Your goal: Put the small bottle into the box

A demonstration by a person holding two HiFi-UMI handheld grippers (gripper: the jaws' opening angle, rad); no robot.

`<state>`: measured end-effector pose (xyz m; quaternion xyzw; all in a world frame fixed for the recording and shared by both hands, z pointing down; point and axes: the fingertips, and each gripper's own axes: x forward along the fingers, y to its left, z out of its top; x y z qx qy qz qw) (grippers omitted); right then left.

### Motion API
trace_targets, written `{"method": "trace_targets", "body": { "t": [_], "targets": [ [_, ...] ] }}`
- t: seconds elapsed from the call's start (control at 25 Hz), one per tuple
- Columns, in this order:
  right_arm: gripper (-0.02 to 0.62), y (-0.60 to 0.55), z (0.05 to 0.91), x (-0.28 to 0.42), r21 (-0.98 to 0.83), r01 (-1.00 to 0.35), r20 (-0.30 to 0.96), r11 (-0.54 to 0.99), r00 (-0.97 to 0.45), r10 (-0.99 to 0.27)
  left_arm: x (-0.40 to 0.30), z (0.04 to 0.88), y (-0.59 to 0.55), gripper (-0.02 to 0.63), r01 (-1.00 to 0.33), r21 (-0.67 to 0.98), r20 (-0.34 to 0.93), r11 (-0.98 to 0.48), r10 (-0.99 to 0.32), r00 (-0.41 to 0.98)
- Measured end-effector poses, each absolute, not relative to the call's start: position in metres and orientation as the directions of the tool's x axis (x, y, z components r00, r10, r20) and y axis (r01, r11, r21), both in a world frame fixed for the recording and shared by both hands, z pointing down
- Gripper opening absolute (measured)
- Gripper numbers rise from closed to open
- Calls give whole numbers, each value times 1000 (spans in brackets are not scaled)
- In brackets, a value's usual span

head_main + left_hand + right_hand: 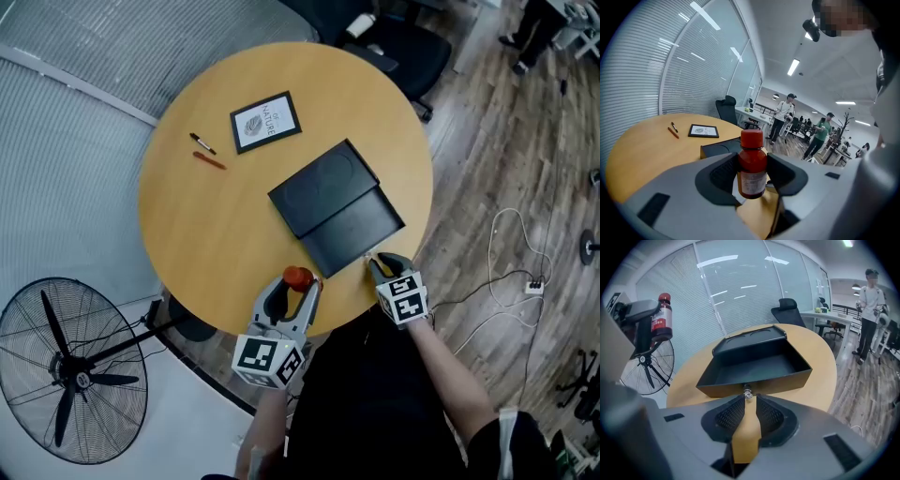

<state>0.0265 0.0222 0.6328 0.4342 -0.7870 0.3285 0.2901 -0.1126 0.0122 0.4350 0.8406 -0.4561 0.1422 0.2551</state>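
Note:
The small brown bottle (298, 277) with a red cap stands upright between the pads of my left gripper (298, 285), which is shut on it above the round table's near edge. In the left gripper view the bottle (752, 164) fills the gap of the left gripper (752, 174). The black box (323, 183) lies mid-table with its drawer (354, 225) pulled out toward me and empty. My right gripper (375, 265) sits at the drawer's front. Its jaws stand slightly apart, and the small metal knob (748, 393) lies just off the tips of the right gripper (748, 401).
A framed picture (265, 122), a black pen (202, 143) and an orange pen (209, 160) lie on the far left of the wooden table (206, 225). A floor fan (70, 370) stands lower left; an office chair (394, 42) is beyond the table. People stand in the background.

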Motion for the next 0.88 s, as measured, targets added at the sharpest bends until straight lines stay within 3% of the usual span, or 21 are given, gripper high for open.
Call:
{"method": "trace_targets", "body": {
  "t": [0.88],
  "targets": [
    [55,32,614,73,-273,-886,747,376,-441,-497,-49,532,-37,195,-814,202,537,-545,-633,557]
  ]
}}
